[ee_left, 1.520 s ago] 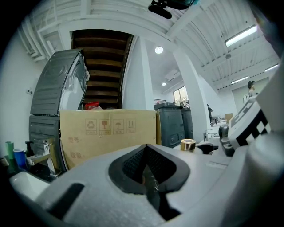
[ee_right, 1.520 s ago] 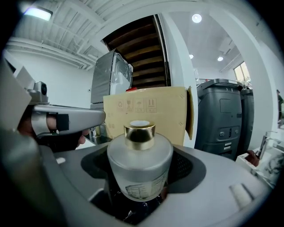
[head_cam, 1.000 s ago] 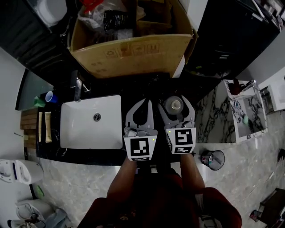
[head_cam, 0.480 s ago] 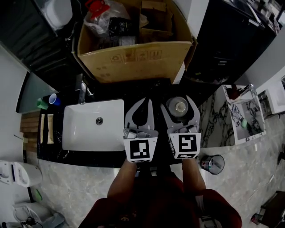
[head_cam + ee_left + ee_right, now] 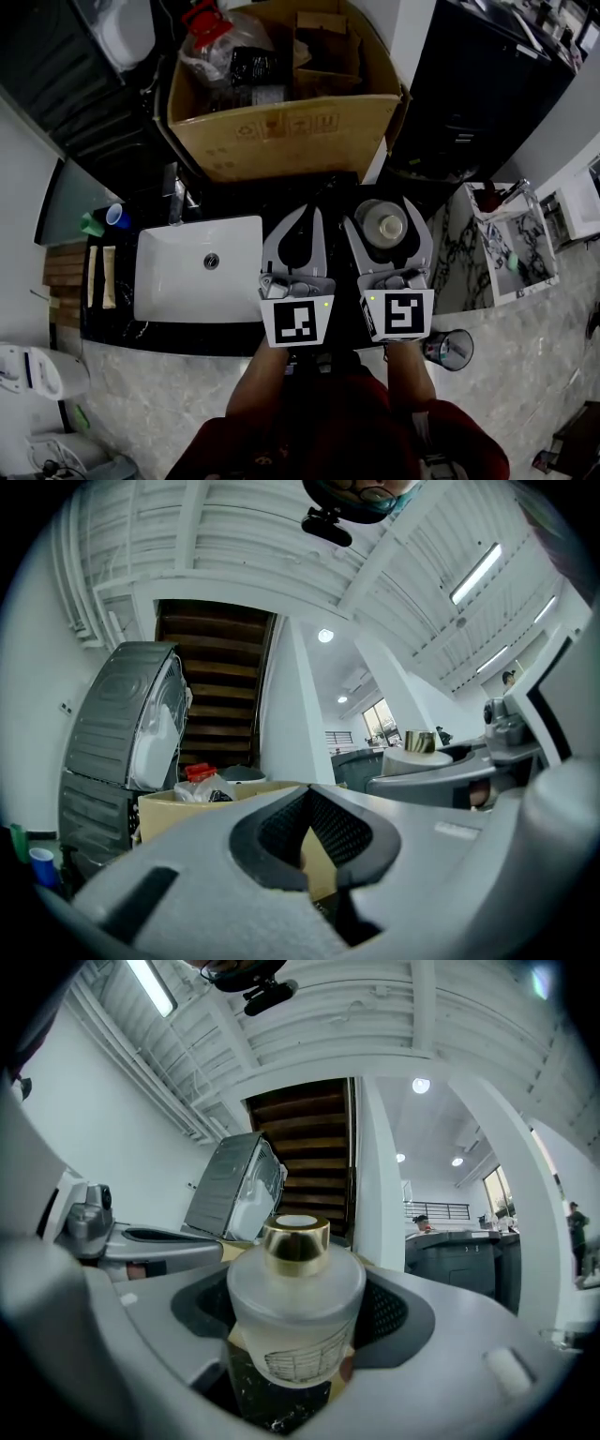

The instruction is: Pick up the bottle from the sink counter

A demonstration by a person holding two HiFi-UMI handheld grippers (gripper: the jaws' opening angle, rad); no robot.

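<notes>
One bottle sits pinched in the right hand-held gripper; the left hand-held gripper is pressed together.

The left gripper fills the lower frame, jaws closed tip to tip with nothing gripped — only a cardboard box shows through the loop between them. At right, the right gripper carries a gold-capped bottle. A grey appliance leans at left, with a blue cup below it.
</notes>
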